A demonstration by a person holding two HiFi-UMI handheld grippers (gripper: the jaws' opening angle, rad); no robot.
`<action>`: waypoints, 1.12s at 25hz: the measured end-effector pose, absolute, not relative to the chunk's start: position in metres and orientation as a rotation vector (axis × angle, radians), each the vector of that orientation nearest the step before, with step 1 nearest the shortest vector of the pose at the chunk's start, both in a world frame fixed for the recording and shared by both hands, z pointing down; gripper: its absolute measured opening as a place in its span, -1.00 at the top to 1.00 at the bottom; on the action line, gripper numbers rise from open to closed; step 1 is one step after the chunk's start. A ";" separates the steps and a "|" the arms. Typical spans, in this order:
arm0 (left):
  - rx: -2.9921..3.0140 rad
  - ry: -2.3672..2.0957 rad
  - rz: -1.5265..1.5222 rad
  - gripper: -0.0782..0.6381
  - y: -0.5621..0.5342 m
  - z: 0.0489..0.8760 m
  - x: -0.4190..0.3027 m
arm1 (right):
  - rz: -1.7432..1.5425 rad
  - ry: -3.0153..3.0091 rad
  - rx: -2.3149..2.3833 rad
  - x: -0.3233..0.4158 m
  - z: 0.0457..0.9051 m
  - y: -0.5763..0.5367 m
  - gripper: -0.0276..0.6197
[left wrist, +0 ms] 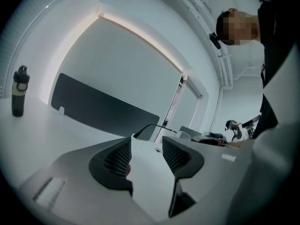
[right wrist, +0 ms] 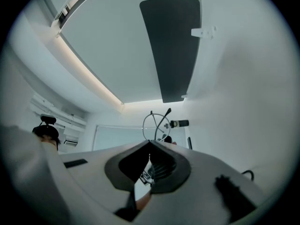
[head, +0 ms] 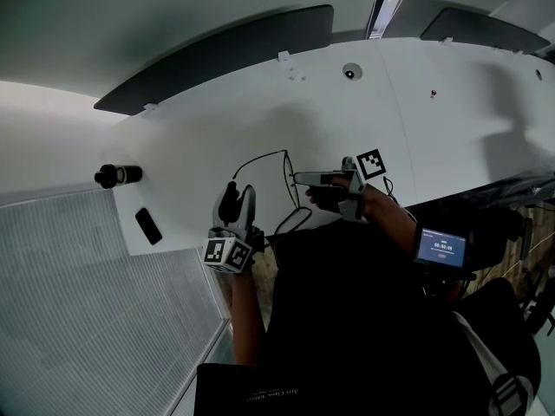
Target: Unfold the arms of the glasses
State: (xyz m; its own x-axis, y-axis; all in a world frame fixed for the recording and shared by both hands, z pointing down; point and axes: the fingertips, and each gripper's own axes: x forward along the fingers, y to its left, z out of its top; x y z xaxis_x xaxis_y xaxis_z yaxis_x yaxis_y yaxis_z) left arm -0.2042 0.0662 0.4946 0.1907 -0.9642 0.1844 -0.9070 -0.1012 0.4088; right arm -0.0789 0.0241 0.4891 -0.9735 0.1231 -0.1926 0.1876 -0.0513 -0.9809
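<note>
right gripper [right wrist: 150, 143]: jaws closed on thin black glasses [right wrist: 162, 122], frame pinched at jaw tips, held above white table [head: 416, 146]. one arm of glasses sticks out from right gripper toward left gripper [left wrist: 146, 142]. left gripper just beside right gripper, jaws wide apart, nothing between pads. dark bottle [head: 117, 176] upright on table, well apart from right gripper, beyond left gripper. small black slab [head: 148, 225] likewise well apart.

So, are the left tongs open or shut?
The left tongs are open: their pads stand apart, with only bare table between them.
</note>
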 end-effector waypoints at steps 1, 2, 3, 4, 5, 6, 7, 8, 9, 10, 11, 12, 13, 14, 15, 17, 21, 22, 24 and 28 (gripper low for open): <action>2.006 -1.728 -0.223 0.21 0.067 0.498 -0.206 | -2.218 2.133 0.325 -0.078 0.491 0.022 0.88; 1.946 -1.699 -0.275 0.19 0.069 0.504 -0.209 | -2.217 2.135 0.304 -0.077 0.493 0.020 0.88; 1.860 -1.654 -0.341 0.17 0.070 0.513 -0.213 | -2.216 2.137 0.288 -0.076 0.494 0.018 0.88; 1.758 -1.581 -0.425 0.17 0.072 0.522 -0.215 | -2.214 2.138 0.276 -0.076 0.496 0.017 0.88; 1.657 -1.479 -0.527 0.17 0.073 0.529 -0.213 | -2.212 2.139 0.269 -0.075 0.496 0.016 0.88; 1.569 -1.364 -0.640 0.17 0.073 0.531 -0.207 | -2.210 2.141 0.266 -0.075 0.496 0.016 0.88; 1.499 -1.261 -0.743 0.17 0.072 0.530 -0.201 | -2.206 2.143 0.267 -0.075 0.496 0.015 0.88; 1.450 -1.189 -0.818 0.17 0.071 0.527 -0.196 | -2.202 2.146 0.271 -0.076 0.496 0.016 0.88; 1.426 -1.151 -0.855 0.17 0.070 0.524 -0.191 | -2.198 2.150 0.278 -0.076 0.495 0.016 0.88; 1.427 -1.138 -0.858 0.17 0.067 0.521 -0.185 | -2.196 2.152 0.285 -0.077 0.495 0.017 0.88; 1.445 -1.134 -0.838 0.17 0.064 0.517 -0.178 | -2.196 2.154 0.289 -0.077 0.495 0.017 0.88; 1.466 -1.123 -0.815 0.17 0.059 0.513 -0.170 | -2.197 2.156 0.292 -0.077 0.495 0.018 0.88; 1.482 -1.099 -0.798 0.17 0.055 0.507 -0.160 | -2.199 2.158 0.292 -0.077 0.495 0.018 0.88; 1.492 -1.063 -0.788 0.17 0.050 0.502 -0.150 | -2.201 2.160 0.290 -0.077 0.495 0.018 0.88; 1.503 -1.025 -0.781 0.17 0.046 0.497 -0.140 | -2.203 2.161 0.288 -0.077 0.495 0.018 0.88; 1.533 -0.978 -0.757 0.18 0.039 0.489 -0.124 | -2.202 2.163 0.285 -0.076 0.496 0.018 0.88; 1.539 -0.954 -0.718 0.24 0.032 0.487 -0.110 | -2.189 2.172 0.289 -0.075 0.495 0.016 0.88; 1.536 -0.929 -0.724 0.24 0.031 0.486 -0.107 | -2.186 2.174 0.291 -0.075 0.495 0.016 0.88; 1.541 -0.892 -0.720 0.24 0.030 0.484 -0.101 | -2.182 2.174 0.292 -0.075 0.494 0.015 0.88; 1.533 -0.896 -0.697 0.23 0.028 0.488 -0.097 | -2.183 2.170 0.301 -0.075 0.492 0.015 0.88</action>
